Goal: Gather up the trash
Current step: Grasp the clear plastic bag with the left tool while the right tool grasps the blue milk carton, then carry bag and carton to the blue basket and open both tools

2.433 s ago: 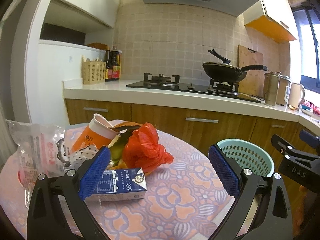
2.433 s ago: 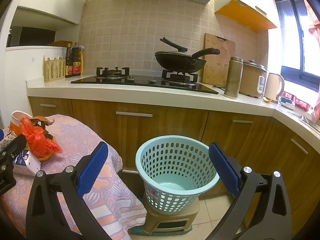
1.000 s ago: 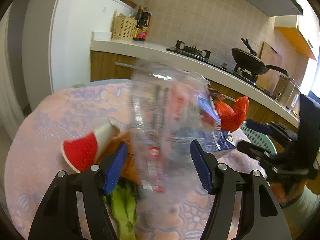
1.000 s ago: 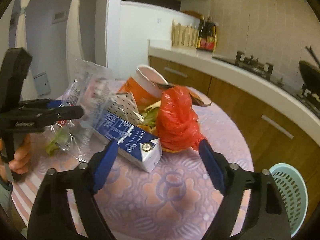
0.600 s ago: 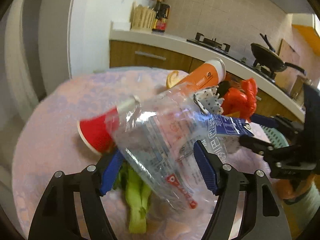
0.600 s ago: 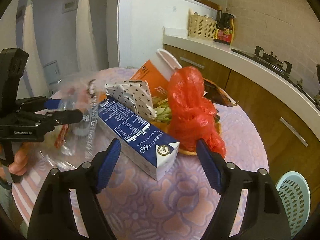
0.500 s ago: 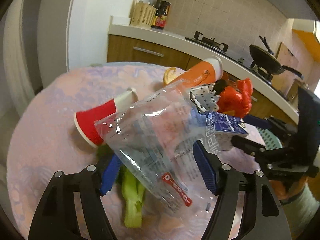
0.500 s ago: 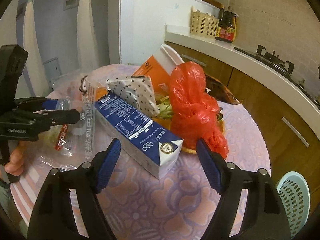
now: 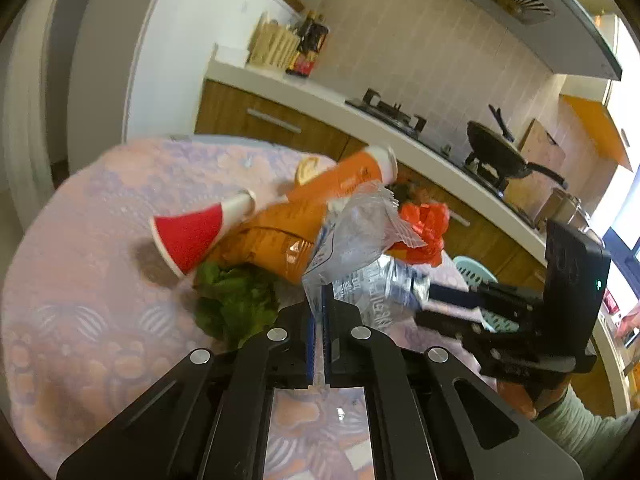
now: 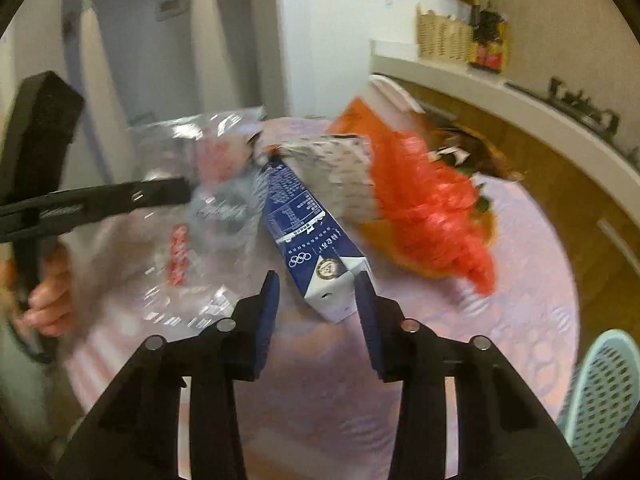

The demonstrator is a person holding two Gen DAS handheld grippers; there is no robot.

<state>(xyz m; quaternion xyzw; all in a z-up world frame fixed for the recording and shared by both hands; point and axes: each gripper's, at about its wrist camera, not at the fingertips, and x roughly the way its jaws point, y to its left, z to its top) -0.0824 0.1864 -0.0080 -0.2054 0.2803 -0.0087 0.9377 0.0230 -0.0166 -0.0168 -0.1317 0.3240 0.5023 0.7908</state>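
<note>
My left gripper (image 9: 319,320) is shut on a clear plastic bag (image 9: 356,236) and holds it up over the table; the bag also shows in the right wrist view (image 10: 192,200). My right gripper (image 10: 318,292) is partly closed around the near end of a blue milk carton (image 10: 308,232); whether the pads touch it is unclear. Behind lie a red plastic bag (image 10: 424,196), an orange carton (image 9: 344,176), a red paper cup (image 9: 192,232) and green leaves (image 9: 236,300).
A round table with a floral cloth (image 9: 80,320) holds the trash. A teal basket (image 10: 600,400) stands beside the table at the right. The kitchen counter (image 9: 360,104) with stove and pan runs behind. The left gripper body (image 10: 40,200) is at the left.
My left gripper has closed on the clear bag and lifted it. My right gripper has moved in and narrowed around the milk carton's end.
</note>
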